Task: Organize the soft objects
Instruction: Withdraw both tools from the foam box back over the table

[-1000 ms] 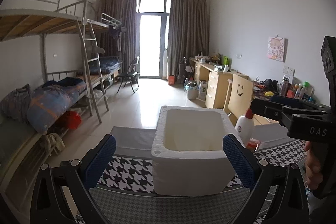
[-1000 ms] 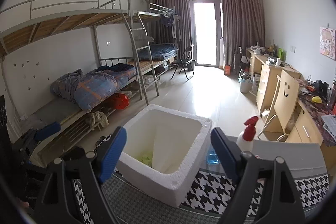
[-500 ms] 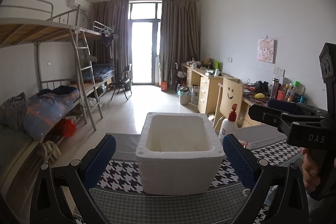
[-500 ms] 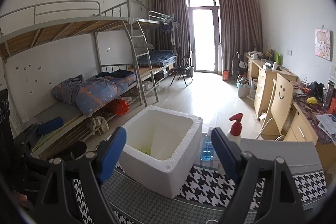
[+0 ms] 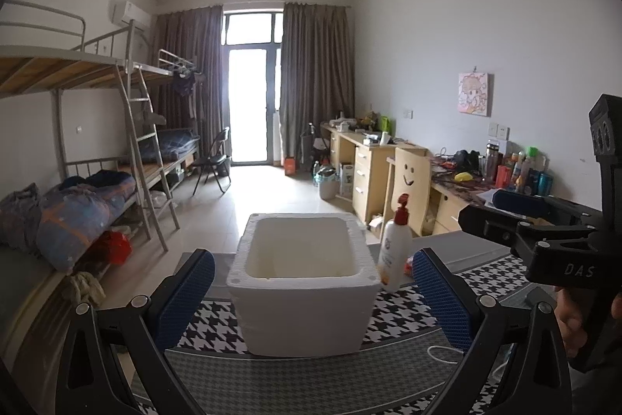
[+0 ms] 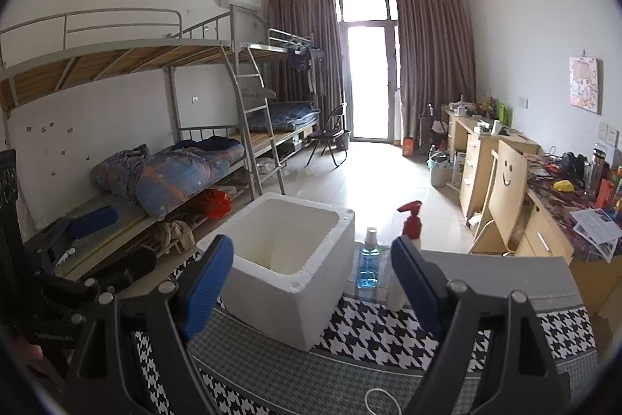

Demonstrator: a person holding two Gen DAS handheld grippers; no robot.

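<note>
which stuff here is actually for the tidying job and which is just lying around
For the job:
white foam box
left claw, open, empty
right claw, open, empty

Lying about:
white lotion bottle with red pump
small clear bottle of blue liquid
houndstooth table cloth

One foam box point(image 5: 307, 282), two bottles point(image 6: 368, 259), two hand-held grippers point(image 5: 311, 292), one chair point(image 5: 408, 189).

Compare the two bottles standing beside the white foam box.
The tall white plastic bottle with the red pump top is opaque and clearly taller; the small clear bottle of blue liquid is see-through and shorter. The white one carries a red pump head, the blue one a plain white cap. Both stand upright on the table, to the right of the white foam box.
</note>
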